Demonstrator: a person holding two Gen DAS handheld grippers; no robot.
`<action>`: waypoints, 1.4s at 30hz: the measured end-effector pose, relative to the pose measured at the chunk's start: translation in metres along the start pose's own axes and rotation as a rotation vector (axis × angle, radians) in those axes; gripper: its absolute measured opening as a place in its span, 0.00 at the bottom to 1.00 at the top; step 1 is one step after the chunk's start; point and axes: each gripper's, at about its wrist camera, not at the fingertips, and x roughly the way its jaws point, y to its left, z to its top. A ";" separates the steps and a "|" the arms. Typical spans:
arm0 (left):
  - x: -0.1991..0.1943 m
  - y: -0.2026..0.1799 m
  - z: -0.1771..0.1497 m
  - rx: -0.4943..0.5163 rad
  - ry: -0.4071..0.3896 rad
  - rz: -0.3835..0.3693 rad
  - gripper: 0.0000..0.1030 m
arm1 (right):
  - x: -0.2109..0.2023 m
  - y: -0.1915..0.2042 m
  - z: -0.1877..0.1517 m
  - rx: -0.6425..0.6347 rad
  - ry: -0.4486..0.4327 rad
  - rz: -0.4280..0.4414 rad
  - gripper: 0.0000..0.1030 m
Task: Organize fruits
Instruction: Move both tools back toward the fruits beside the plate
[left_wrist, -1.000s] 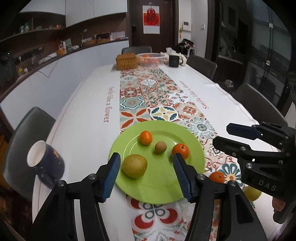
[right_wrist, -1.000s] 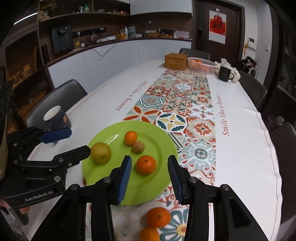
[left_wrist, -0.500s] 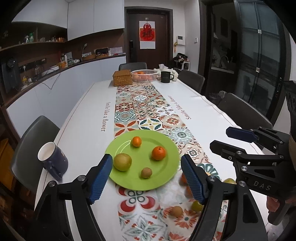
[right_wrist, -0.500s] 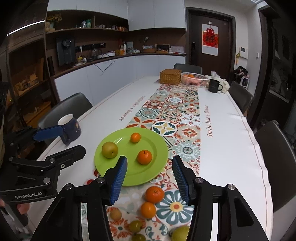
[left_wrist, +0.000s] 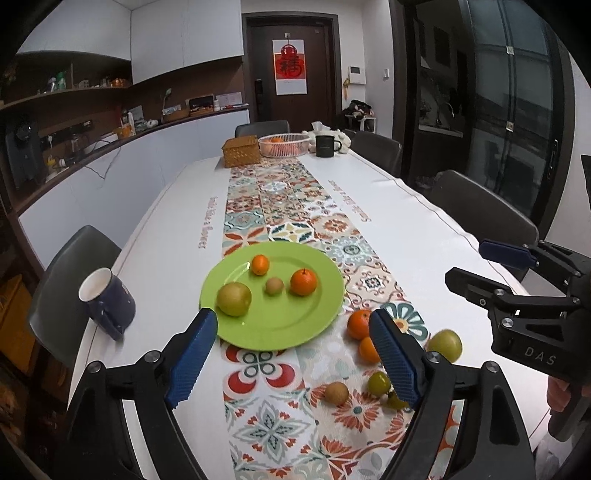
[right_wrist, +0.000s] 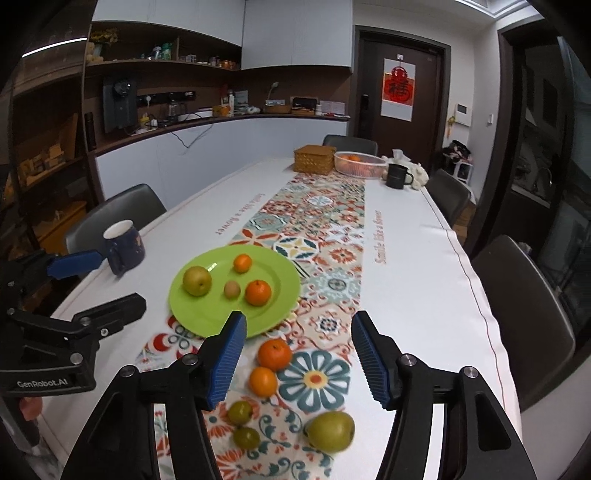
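A glossy navy mug (left_wrist: 105, 302) is seen left of a round green plate (left_wrist: 295, 325) bearing four smooth fruits. Six more are scattered beside it on the patterned runner (right_wrist: 317, 229). Both ribbed-padded claws, left gripper (left_wrist: 291, 360) and right gripper (right_wrist: 299, 360), are held open, empty.

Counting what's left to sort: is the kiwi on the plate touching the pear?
No. The kiwi lies apart from the pear, with bare green plate between them.
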 end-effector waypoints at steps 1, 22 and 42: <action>0.001 -0.002 -0.002 0.002 0.005 -0.004 0.82 | 0.000 -0.001 -0.003 0.002 0.003 -0.005 0.58; 0.051 -0.022 -0.051 0.053 0.201 -0.021 0.82 | 0.028 -0.024 -0.073 0.103 0.227 -0.067 0.58; 0.108 -0.030 -0.076 0.088 0.356 -0.050 0.81 | 0.070 -0.036 -0.101 0.132 0.359 -0.085 0.58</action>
